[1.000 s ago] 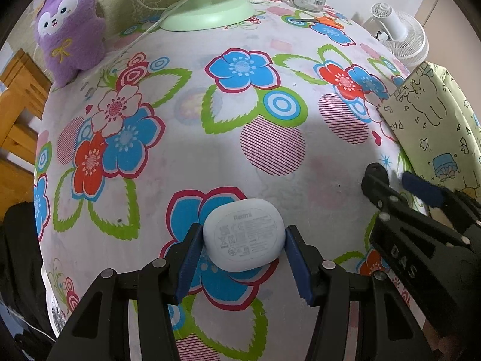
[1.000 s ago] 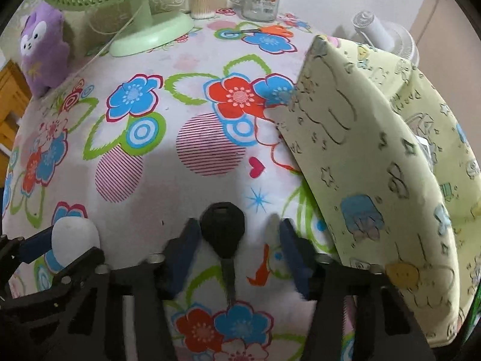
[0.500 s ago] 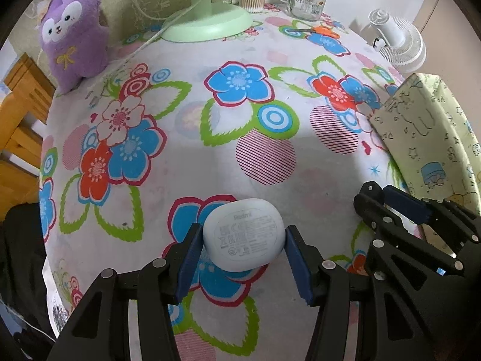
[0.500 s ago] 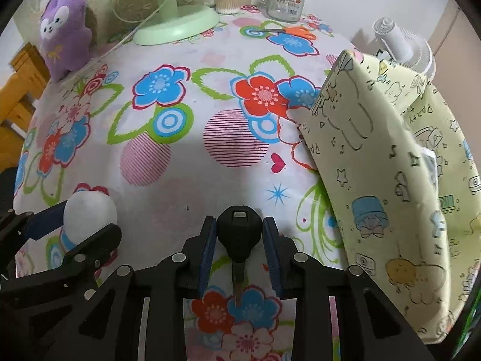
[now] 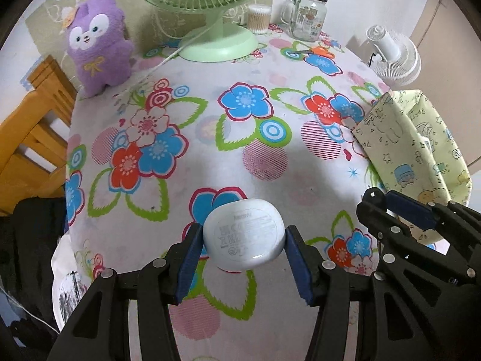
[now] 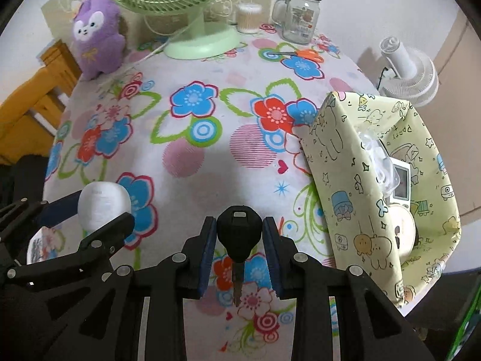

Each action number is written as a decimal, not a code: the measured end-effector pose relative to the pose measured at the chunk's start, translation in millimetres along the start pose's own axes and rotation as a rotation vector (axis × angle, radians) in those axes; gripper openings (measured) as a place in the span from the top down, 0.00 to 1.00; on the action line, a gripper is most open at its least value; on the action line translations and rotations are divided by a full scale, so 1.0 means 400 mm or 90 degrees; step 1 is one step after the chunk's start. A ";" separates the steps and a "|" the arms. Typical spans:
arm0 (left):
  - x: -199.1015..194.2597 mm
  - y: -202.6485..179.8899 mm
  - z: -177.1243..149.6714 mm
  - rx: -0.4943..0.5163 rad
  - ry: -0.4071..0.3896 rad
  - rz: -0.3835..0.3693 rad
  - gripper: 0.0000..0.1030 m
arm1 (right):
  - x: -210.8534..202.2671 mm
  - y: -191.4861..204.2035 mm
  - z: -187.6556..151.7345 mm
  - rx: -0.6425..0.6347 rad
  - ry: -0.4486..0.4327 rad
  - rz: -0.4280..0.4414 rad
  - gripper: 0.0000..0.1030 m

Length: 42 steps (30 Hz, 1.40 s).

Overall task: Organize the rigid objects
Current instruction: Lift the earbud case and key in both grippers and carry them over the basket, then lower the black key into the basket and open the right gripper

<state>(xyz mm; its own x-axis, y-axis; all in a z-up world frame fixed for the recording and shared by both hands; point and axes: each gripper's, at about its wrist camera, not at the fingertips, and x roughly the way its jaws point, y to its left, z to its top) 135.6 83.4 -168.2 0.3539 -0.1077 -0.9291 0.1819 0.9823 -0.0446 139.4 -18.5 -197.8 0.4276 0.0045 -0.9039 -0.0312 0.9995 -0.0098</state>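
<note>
My left gripper [image 5: 242, 237] is shut on a white earbud case [image 5: 244, 233] and holds it above the flowered tablecloth [image 5: 186, 114]. The case also shows in the right wrist view [image 6: 103, 203]. My right gripper [image 6: 239, 234] is shut on a black-headed key [image 6: 239, 234], blade pointing back toward the camera, lifted off the cloth. A pale green patterned fabric bin [image 6: 375, 186] stands at the right, open at the top, with a few items inside. The right gripper also shows at the right edge of the left wrist view [image 5: 402, 210], close to the bin [image 5: 412, 144].
At the back stand a green desk fan [image 5: 216, 39], a purple plush toy [image 5: 96, 39], a glass jar mug [image 5: 309, 15], a cotton swab pot [image 5: 258, 19] and orange scissors [image 6: 303, 54]. A small white fan [image 6: 405, 69] sits behind the bin. A wooden chair [image 5: 27, 138] is at the left.
The right gripper closed on the key and lifted it. Both grippers have risen and pulled back, so more of the table and the bin's inside show.
</note>
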 end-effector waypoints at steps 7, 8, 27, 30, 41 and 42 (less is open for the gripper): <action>-0.061 -0.008 -0.011 -0.012 -0.011 0.002 0.45 | -0.057 0.005 -0.006 -0.013 -0.005 0.016 0.67; -0.071 -0.013 -0.011 -0.013 -0.015 0.006 0.45 | -0.065 0.003 -0.005 -0.016 -0.008 0.018 0.67; -0.132 -0.164 0.039 -0.046 -0.030 0.044 0.45 | -0.134 -0.147 0.031 -0.072 -0.020 0.046 0.67; -0.133 -0.196 0.053 -0.056 -0.031 0.038 0.45 | -0.138 -0.184 0.042 -0.075 -0.019 0.050 0.67; -0.131 -0.307 0.097 -0.072 -0.041 0.033 0.45 | -0.151 -0.313 0.071 -0.082 -0.028 0.058 0.67; -0.131 -0.319 0.102 -0.072 -0.043 0.033 0.45 | -0.151 -0.321 0.073 -0.083 -0.028 0.058 0.67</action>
<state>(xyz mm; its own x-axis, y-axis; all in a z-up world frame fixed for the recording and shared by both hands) 131.3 -42.4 -99.1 0.4211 -0.0630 -0.9048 0.0593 0.9974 -0.0419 143.8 -146.3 -129.5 0.4572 0.0987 -0.8839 -0.1872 0.9822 0.0128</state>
